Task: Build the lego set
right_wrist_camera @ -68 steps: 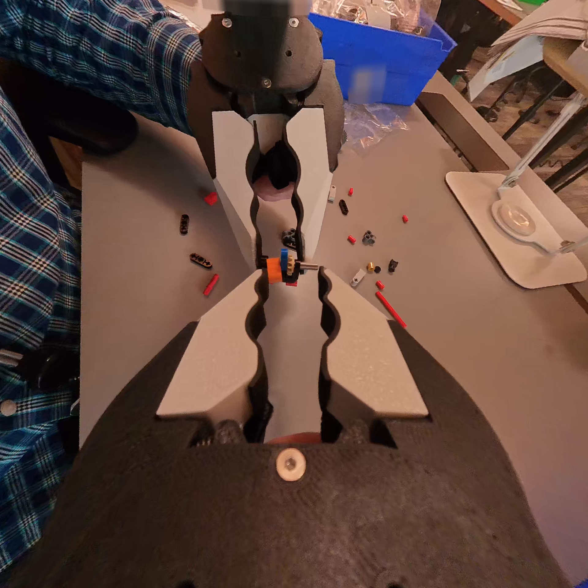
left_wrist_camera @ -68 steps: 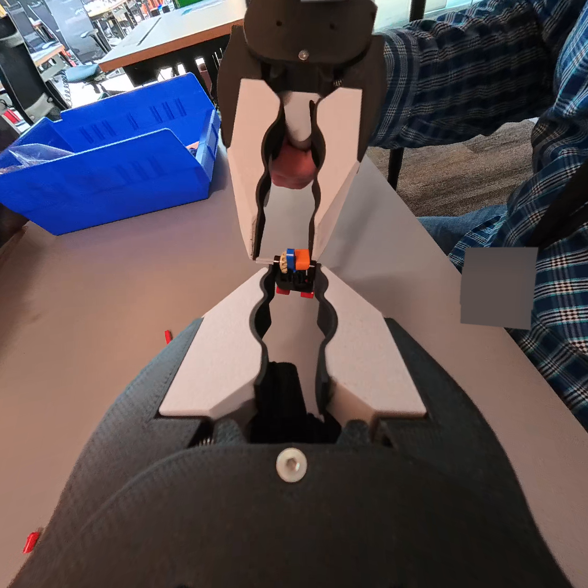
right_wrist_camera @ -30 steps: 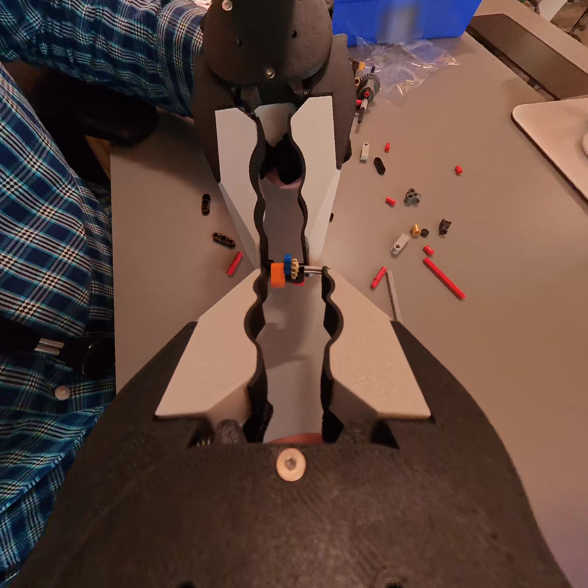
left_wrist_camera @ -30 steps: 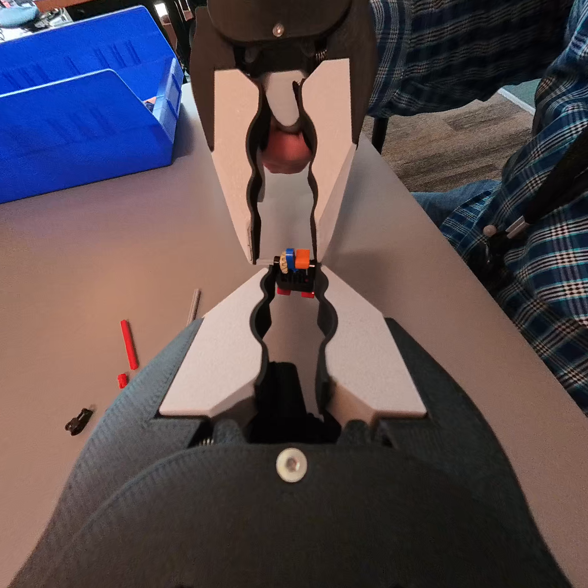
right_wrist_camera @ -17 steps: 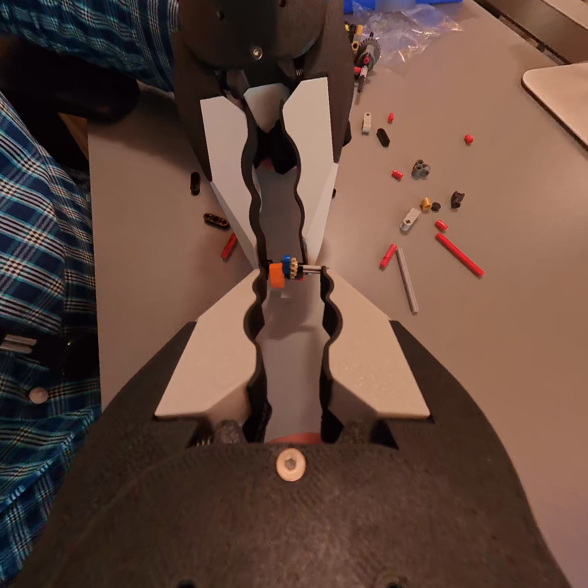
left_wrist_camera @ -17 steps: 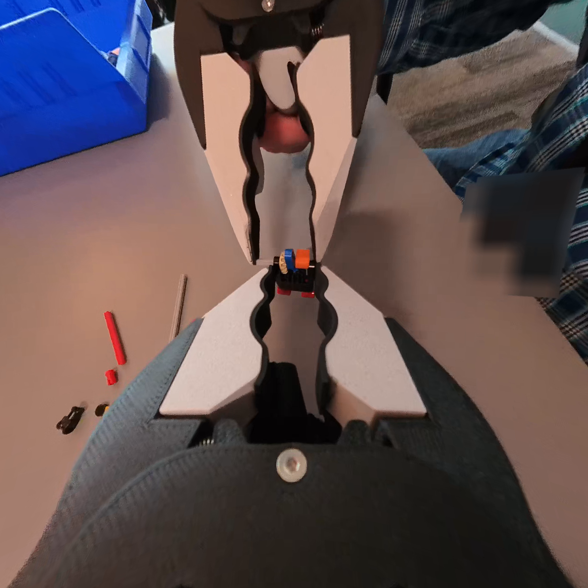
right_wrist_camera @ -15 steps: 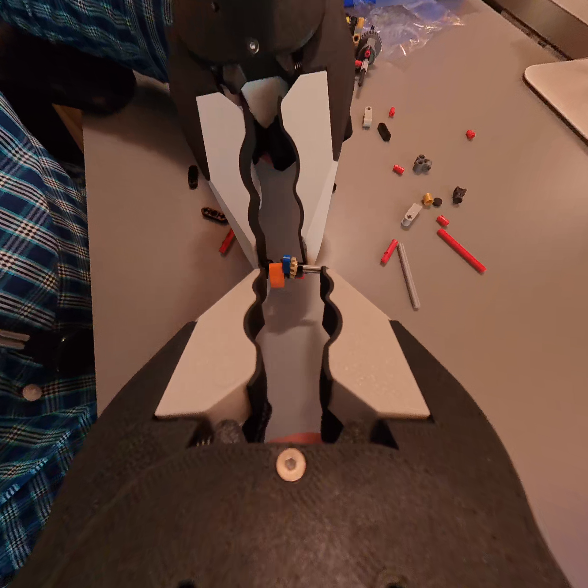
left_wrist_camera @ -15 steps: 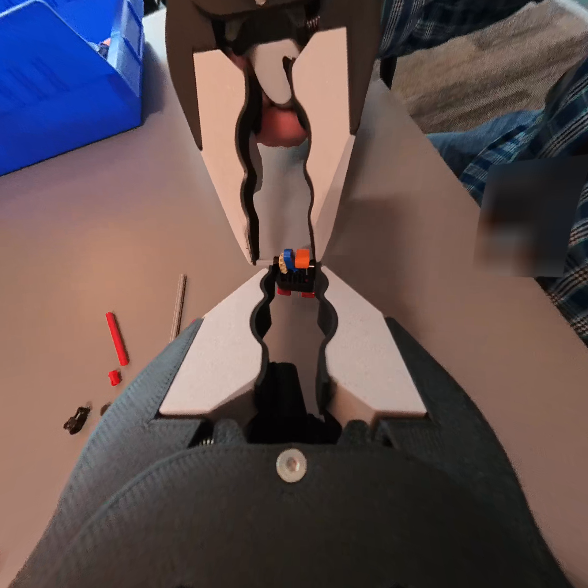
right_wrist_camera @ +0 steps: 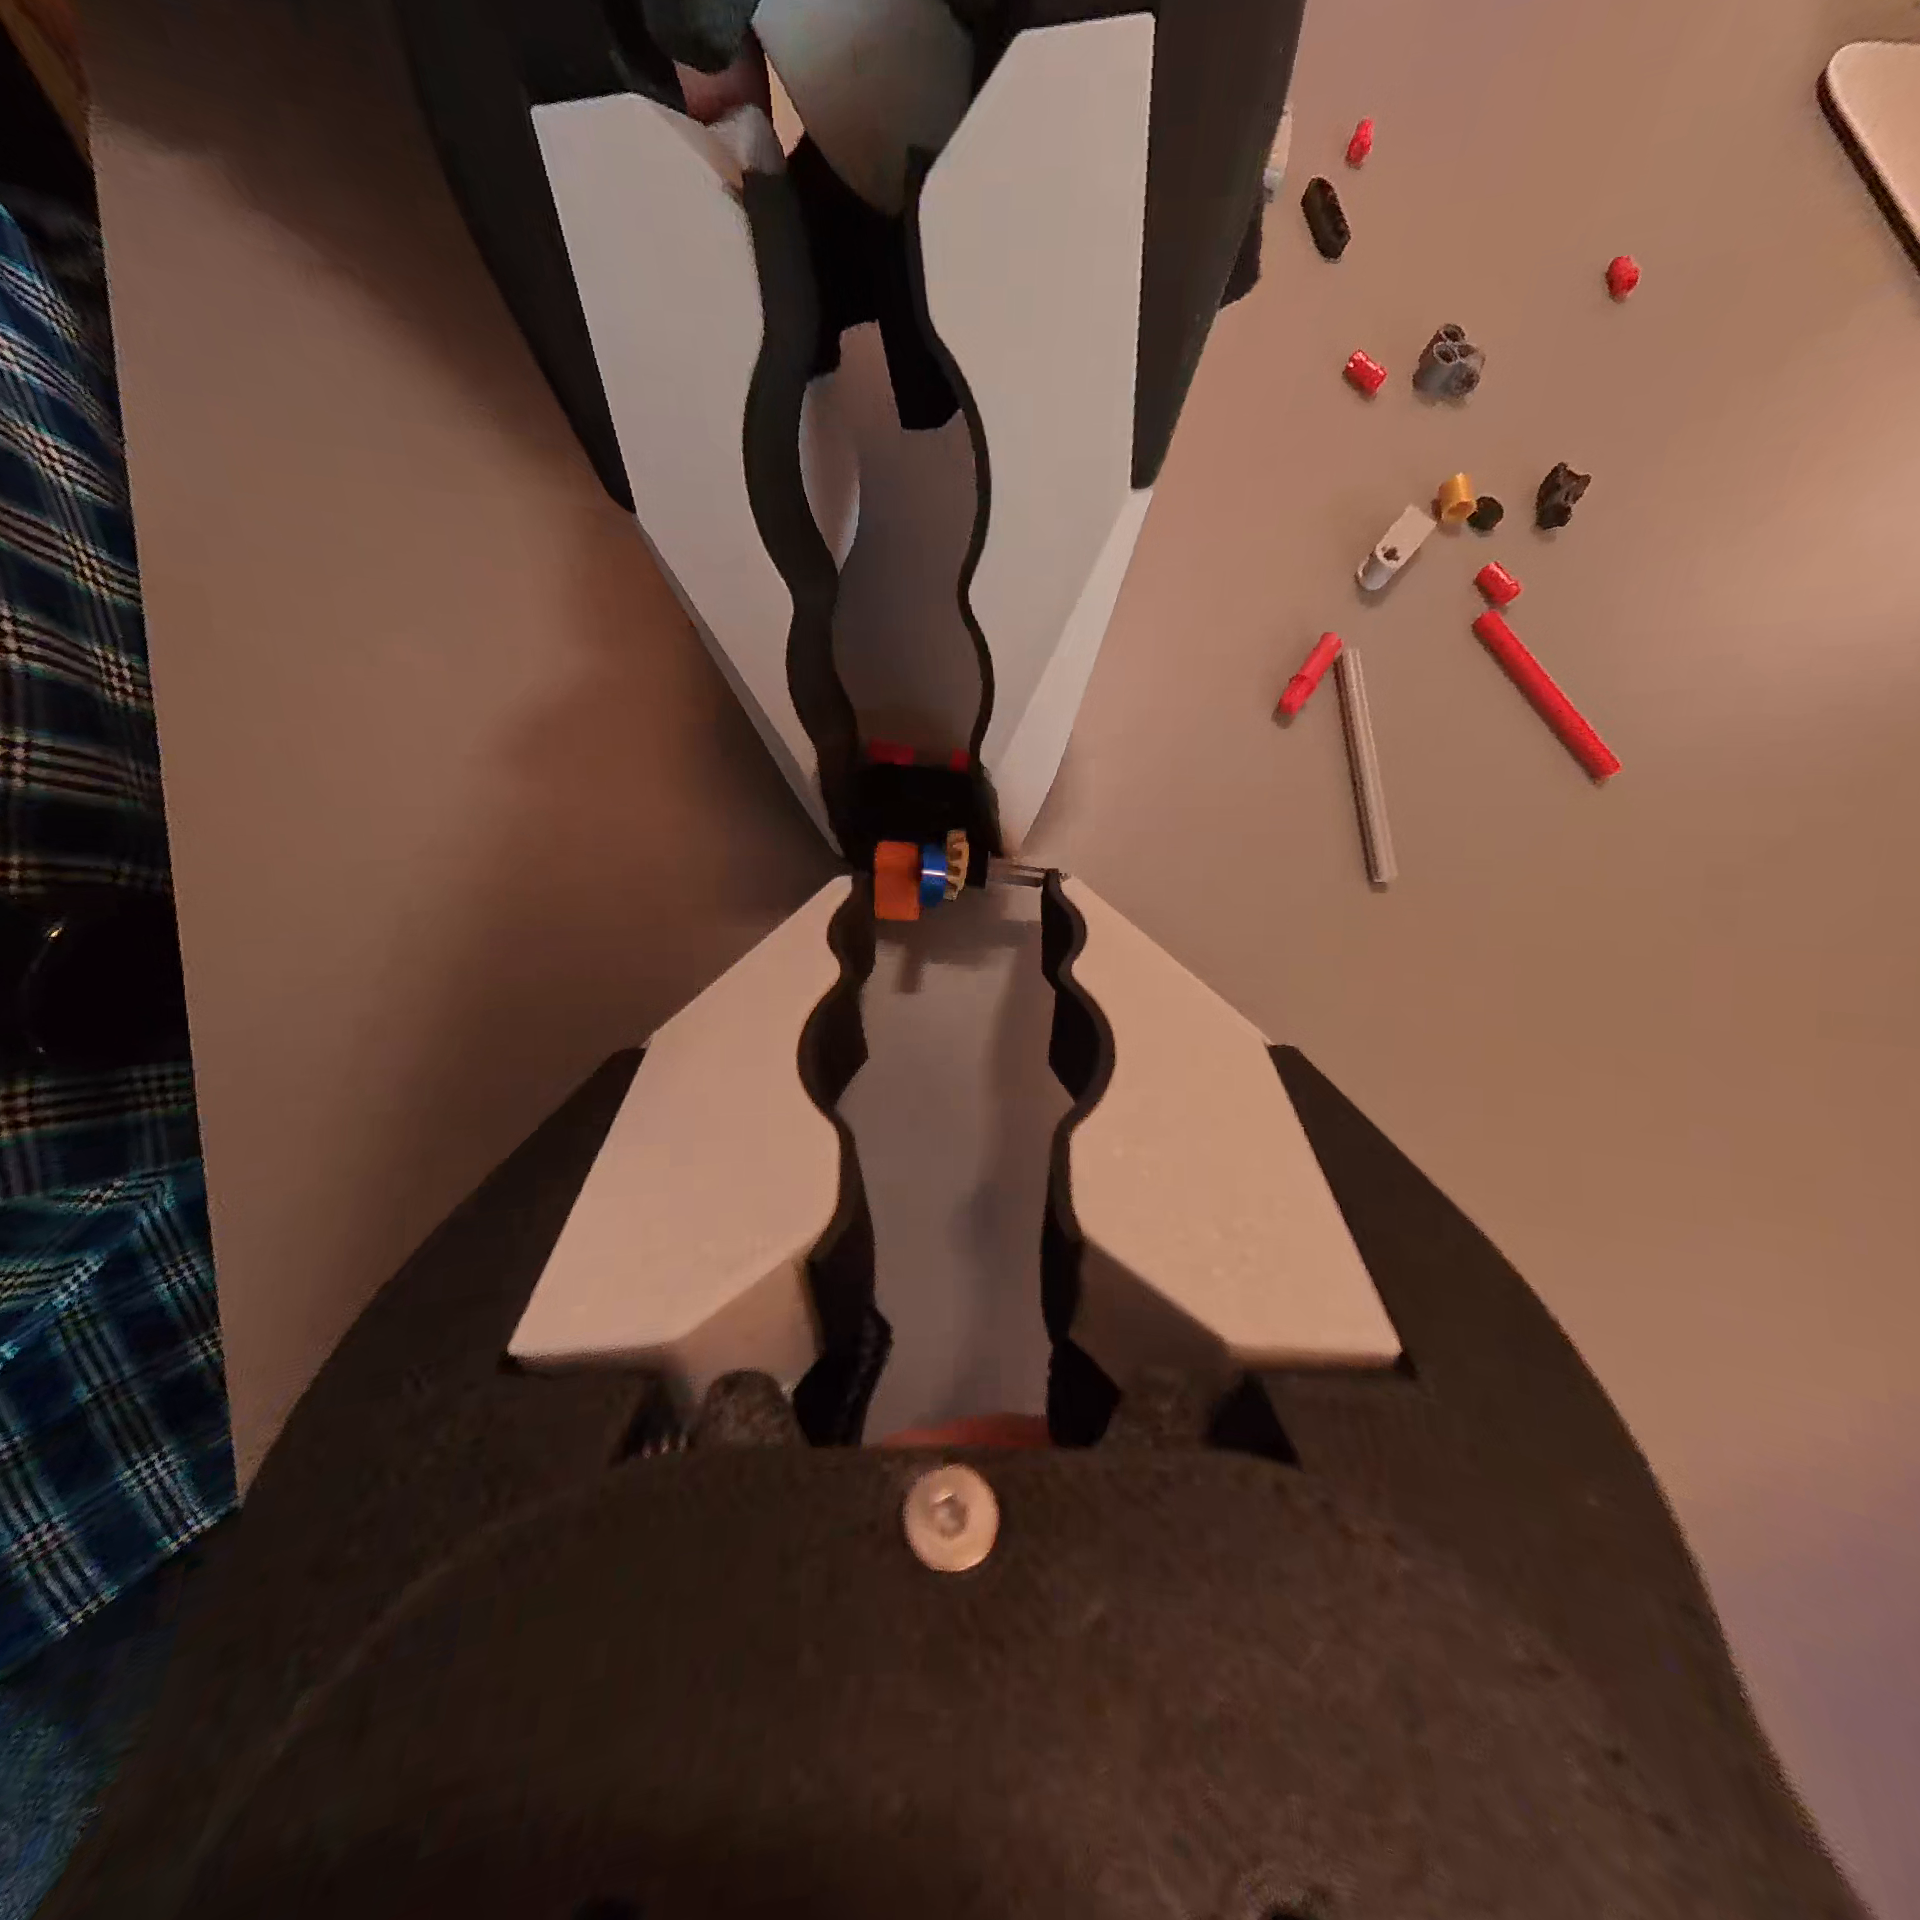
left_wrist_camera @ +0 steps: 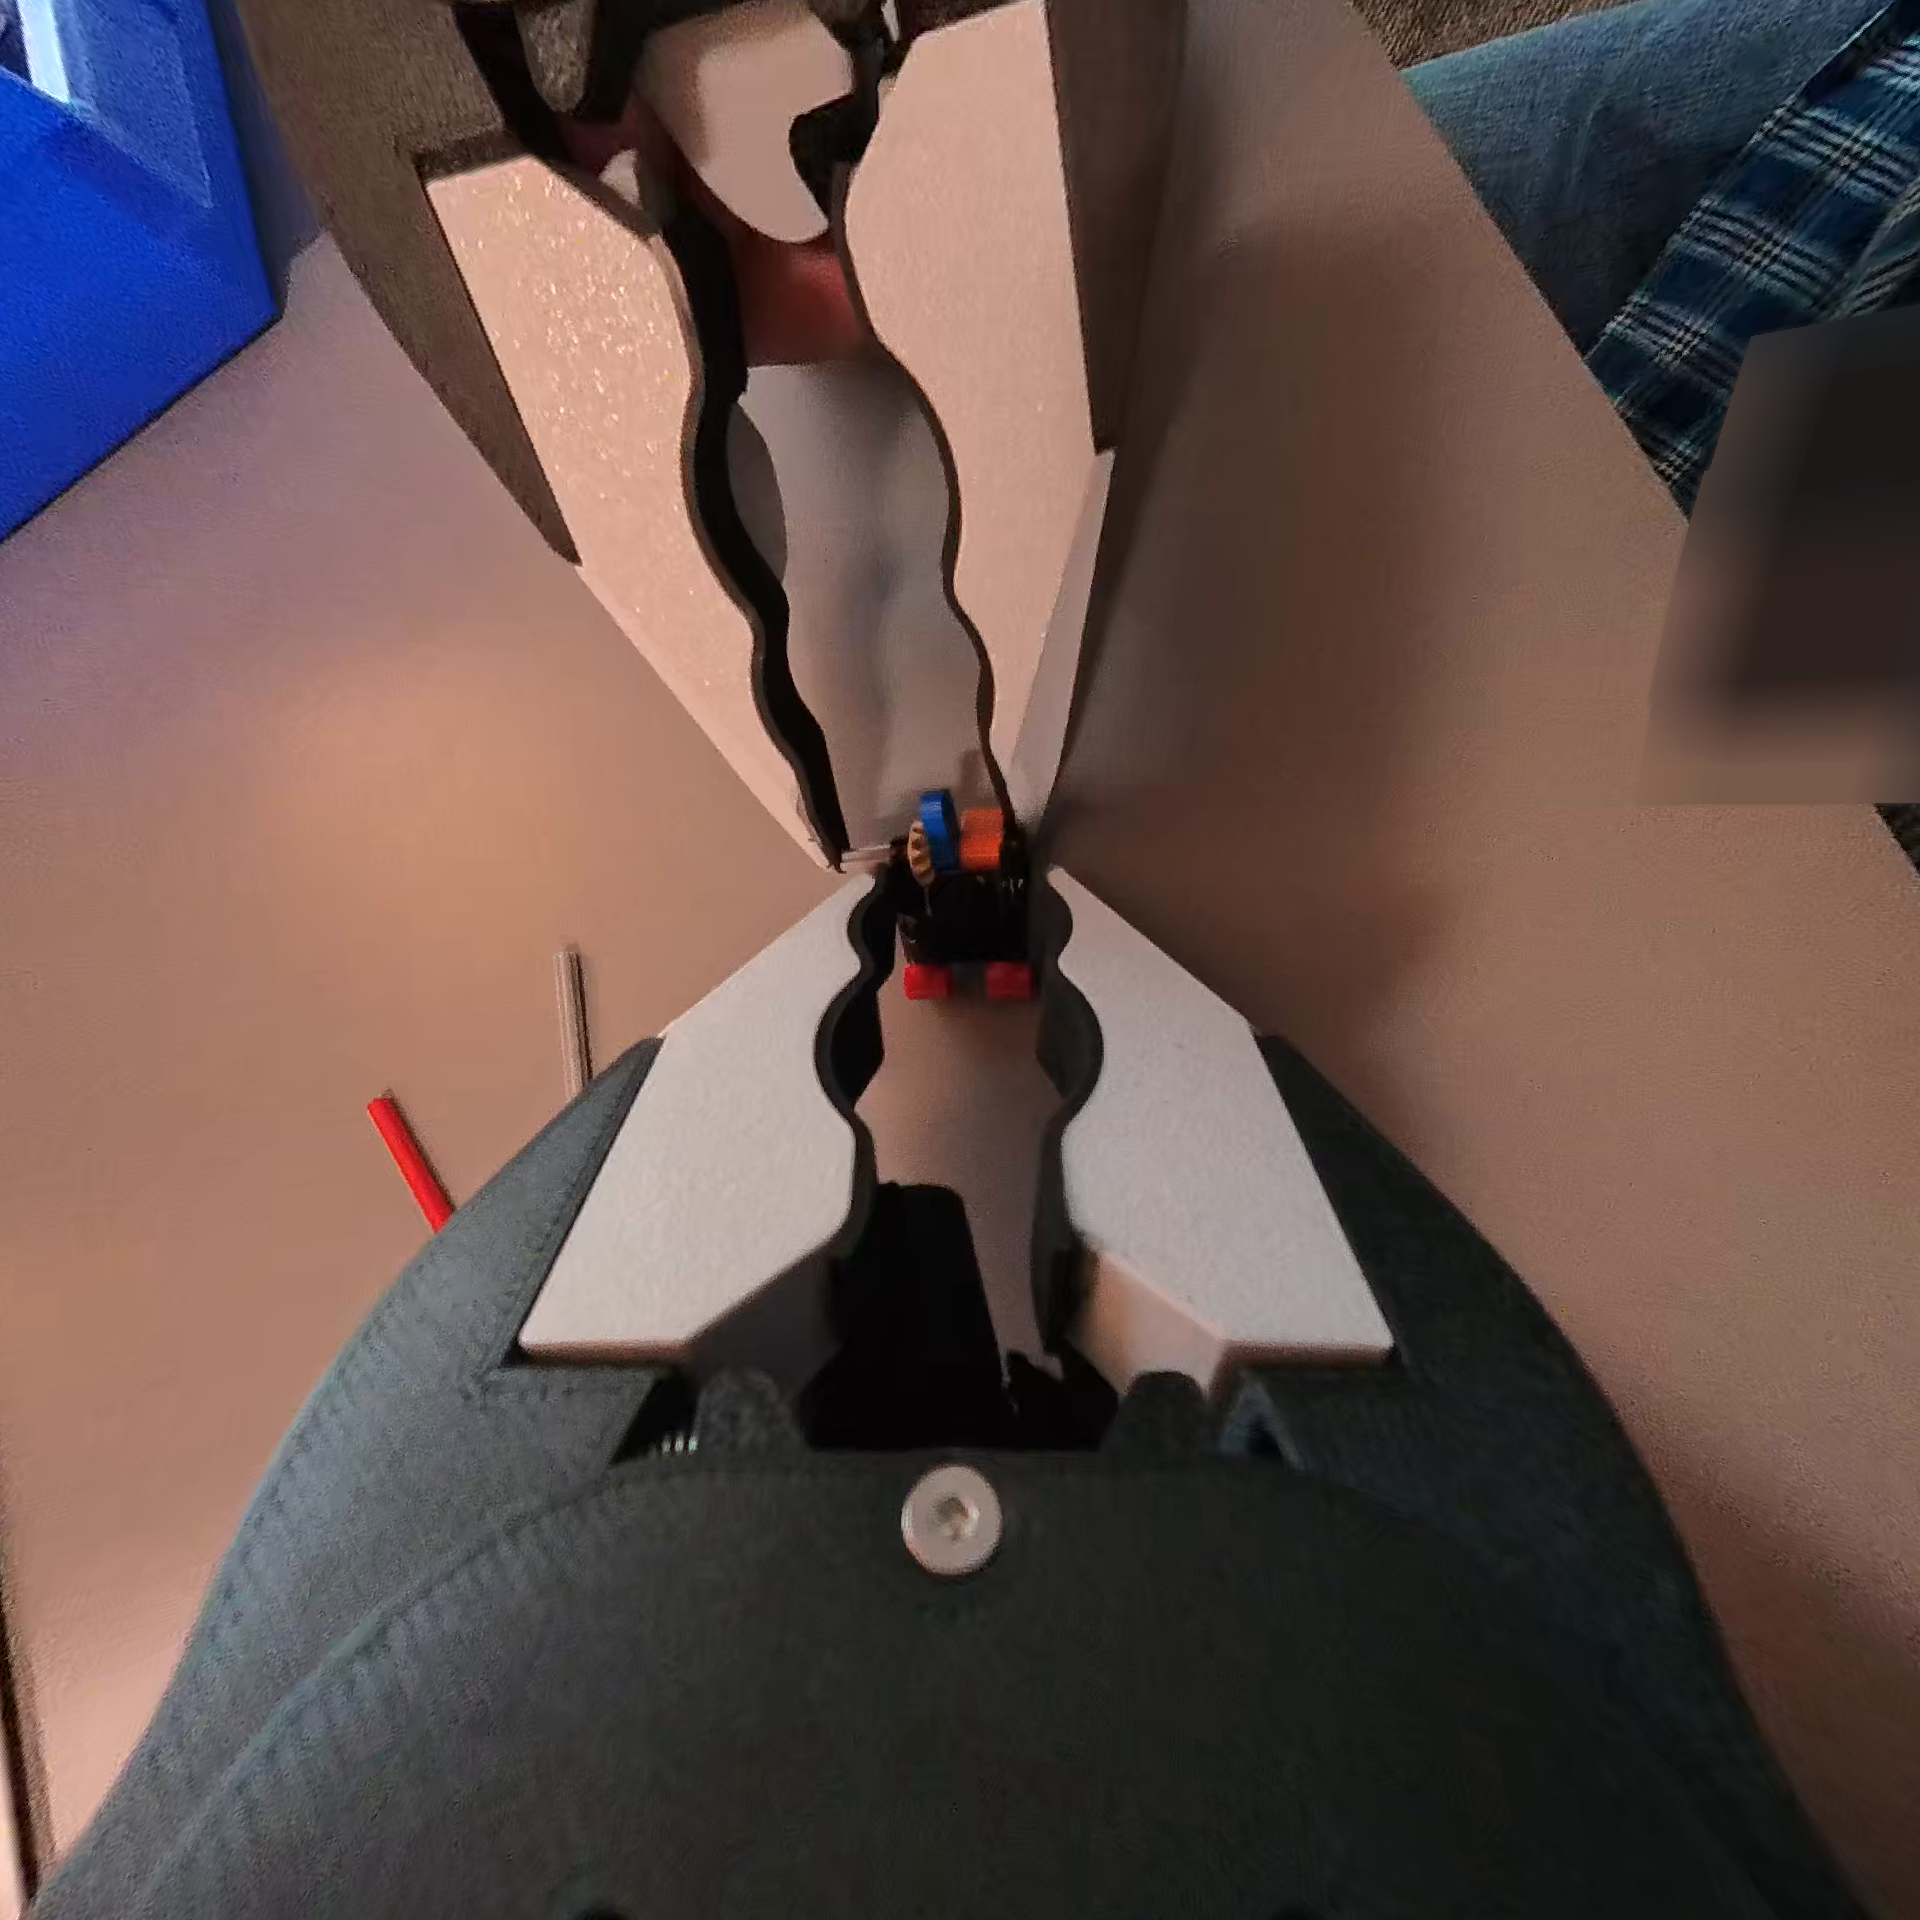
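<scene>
My left gripper point(left_wrist_camera: 956, 894) is shut on a small black lego block point(left_wrist_camera: 961, 930) with two red pins on its near side. My right gripper point(right_wrist_camera: 951, 883) is shut endwise on a short grey axle point(right_wrist_camera: 1018, 876) that carries an orange bush point(right_wrist_camera: 896, 881), a blue piece and a tan gear. The two grippers meet tip to tip above the table. The axle group touches the top of the black block point(right_wrist_camera: 914, 795). In the left wrist view the right gripper point(left_wrist_camera: 925, 847) comes in from above. In the right wrist view the left gripper point(right_wrist_camera: 914, 821) does the same.
A blue bin point(left_wrist_camera: 104, 312) stands at the far left. Loose parts lie on the table to the right: a long red axle point(right_wrist_camera: 1543, 691), a grey axle point(right_wrist_camera: 1363, 764), red pins, small black and grey connectors. A person's plaid sleeve point(right_wrist_camera: 83, 935) is past the table edge. My two grippers' fingertips are within a few centimetres of each other.
Both grippers have drawn closer to each other and lower over the table, still tip to tip. The black block now shows behind the axle group in the right wrist view. Both holds are unchanged.
</scene>
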A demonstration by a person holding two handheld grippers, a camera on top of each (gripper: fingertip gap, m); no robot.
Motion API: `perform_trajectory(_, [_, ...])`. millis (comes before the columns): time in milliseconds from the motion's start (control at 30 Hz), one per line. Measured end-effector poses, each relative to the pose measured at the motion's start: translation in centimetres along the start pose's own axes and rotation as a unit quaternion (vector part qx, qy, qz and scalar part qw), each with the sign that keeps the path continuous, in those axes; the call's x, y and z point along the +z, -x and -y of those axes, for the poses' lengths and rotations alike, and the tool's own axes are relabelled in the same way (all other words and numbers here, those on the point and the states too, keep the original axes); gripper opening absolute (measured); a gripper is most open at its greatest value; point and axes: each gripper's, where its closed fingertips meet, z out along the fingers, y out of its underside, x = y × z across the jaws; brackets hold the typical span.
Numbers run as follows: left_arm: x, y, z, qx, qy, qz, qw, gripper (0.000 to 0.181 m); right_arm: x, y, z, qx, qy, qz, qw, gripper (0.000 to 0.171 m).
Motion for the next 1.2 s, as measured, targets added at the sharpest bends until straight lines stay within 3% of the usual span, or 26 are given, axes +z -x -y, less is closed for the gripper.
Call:
perform_trajectory(867, [0.2, 0.1, 0.4, -0.011, 0.008, 0.019, 1.000, 0.024, -0.5, 0.1, -0.1, -0.006, -0.012, -0.001, 1.000, 0.032])
perform_trajectory(933, [0.2, 0.1, 0.4, -0.012, 0.009, 0.018, 1.000, 0.024, -0.7, -0.1, -0.2, 0.003, -0.011, 0.005, 1.000, 0.040])
perform_trajectory(1200, [0.2, 0.1, 0.4, -0.024, 0.014, 0.017, 0.999, 0.024, -1.2, 0.2, -1.0, 0.010, 0.001, 0.009, 1.000, 0.023])
